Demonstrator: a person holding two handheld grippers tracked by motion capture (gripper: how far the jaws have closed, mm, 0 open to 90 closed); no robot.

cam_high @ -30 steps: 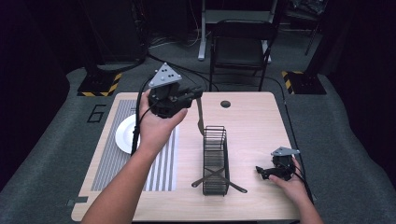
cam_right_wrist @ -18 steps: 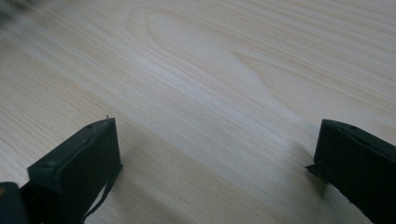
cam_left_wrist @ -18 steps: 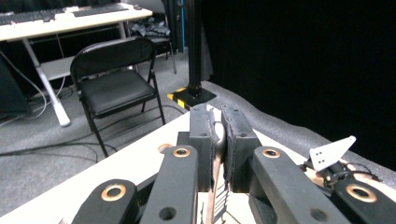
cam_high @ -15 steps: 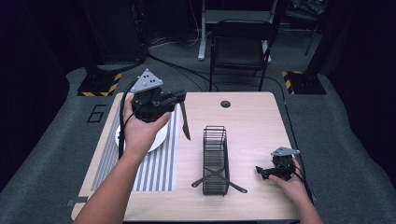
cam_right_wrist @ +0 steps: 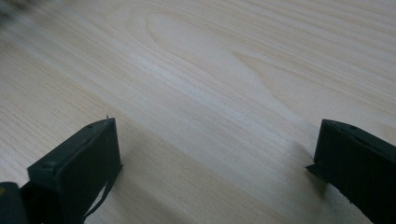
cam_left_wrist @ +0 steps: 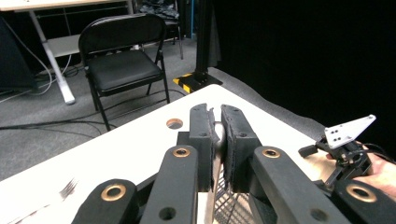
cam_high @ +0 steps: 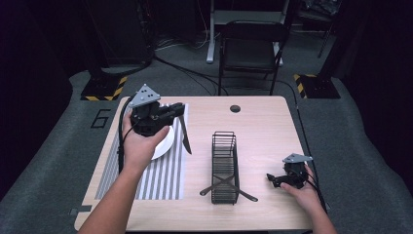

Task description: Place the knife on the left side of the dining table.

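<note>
Black left gripper (cam_high: 176,110) at my ten o'clock pinches a knife (cam_high: 185,136); right gripper (cam_high: 271,179) rests spread.

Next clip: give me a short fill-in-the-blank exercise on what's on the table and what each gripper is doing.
1. The left gripper is shut on a dark ____, which hangs above the striped mat.
2. The white plate lies on the ____ mat.
3. The right gripper rests by the wire rack with its jaws ____.
4. Two utensils lie ____ under the rack.

Missing words: knife; striped; open; crossed
</note>
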